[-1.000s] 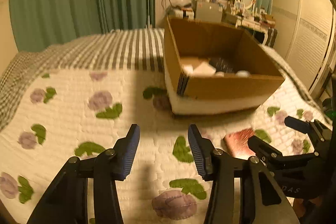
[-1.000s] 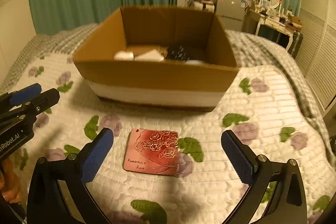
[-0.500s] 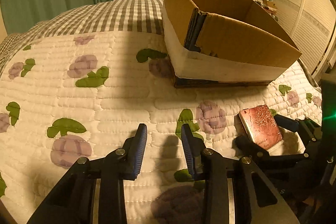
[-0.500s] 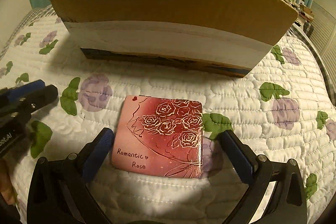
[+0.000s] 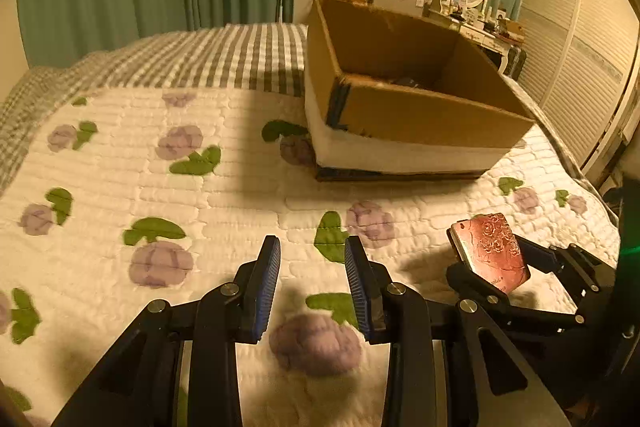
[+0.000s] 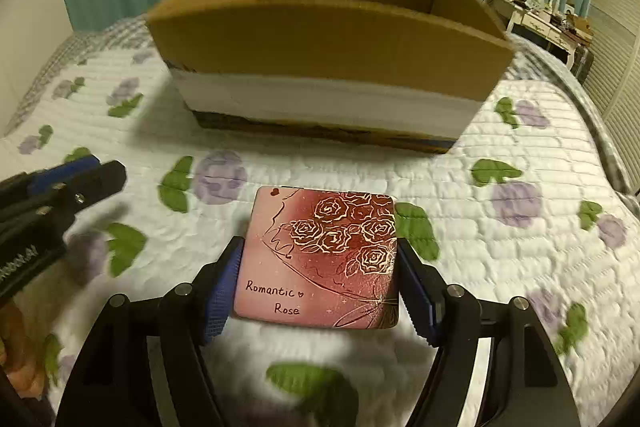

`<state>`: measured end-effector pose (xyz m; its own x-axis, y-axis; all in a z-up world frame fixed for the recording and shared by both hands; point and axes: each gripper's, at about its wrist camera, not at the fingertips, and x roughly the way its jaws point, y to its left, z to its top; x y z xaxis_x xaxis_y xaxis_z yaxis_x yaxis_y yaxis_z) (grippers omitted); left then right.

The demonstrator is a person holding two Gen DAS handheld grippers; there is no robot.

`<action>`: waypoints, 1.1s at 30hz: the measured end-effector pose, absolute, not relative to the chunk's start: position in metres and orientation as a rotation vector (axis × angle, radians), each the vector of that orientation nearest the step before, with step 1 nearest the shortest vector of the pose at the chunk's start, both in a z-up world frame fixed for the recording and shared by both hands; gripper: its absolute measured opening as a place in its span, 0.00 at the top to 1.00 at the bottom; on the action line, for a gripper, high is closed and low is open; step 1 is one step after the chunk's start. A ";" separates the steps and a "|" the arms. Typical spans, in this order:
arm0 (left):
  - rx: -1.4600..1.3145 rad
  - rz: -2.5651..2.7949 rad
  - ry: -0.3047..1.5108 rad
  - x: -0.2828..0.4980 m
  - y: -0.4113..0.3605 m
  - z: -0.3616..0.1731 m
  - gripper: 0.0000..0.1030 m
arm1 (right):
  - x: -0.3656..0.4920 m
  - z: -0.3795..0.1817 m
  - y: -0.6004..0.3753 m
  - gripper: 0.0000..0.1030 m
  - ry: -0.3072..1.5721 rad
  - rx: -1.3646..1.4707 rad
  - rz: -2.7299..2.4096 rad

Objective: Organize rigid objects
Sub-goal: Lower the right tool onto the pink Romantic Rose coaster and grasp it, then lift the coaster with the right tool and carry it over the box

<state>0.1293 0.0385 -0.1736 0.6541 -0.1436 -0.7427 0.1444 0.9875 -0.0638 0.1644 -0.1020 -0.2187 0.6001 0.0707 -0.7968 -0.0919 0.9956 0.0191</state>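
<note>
The tin [image 6: 320, 259] sits low in the centre of your right wrist view, flat side up, its front end lifted off the quilt [image 6: 500, 155] in the left wrist view, where it shows at lower right. Your right gripper [image 6: 320, 291] has just been closing on it, and the pads now press its two side edges, a sensible hold since the narrow sides give flat faces to pinch and leave the lid clear. The box [image 6: 328, 39] stands open-topped just beyond it, filling the upper middle of the frame, so the carry looks short: up and over the near wall. Your left gripper [image 5: 312, 283] points at bare quilt at lower centre of its own view, its fingers a little apart with nothing between them, kept clear of the tin.
</note>
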 end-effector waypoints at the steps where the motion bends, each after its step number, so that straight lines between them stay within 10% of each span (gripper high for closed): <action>1: 0.004 -0.163 0.832 0.126 0.037 -0.169 0.67 | 0.160 -0.212 -0.102 0.30 0.913 -0.020 0.098; 33: -0.018 -0.221 0.383 0.012 0.011 0.040 0.67 | 0.026 0.021 -0.137 0.30 0.418 0.019 0.062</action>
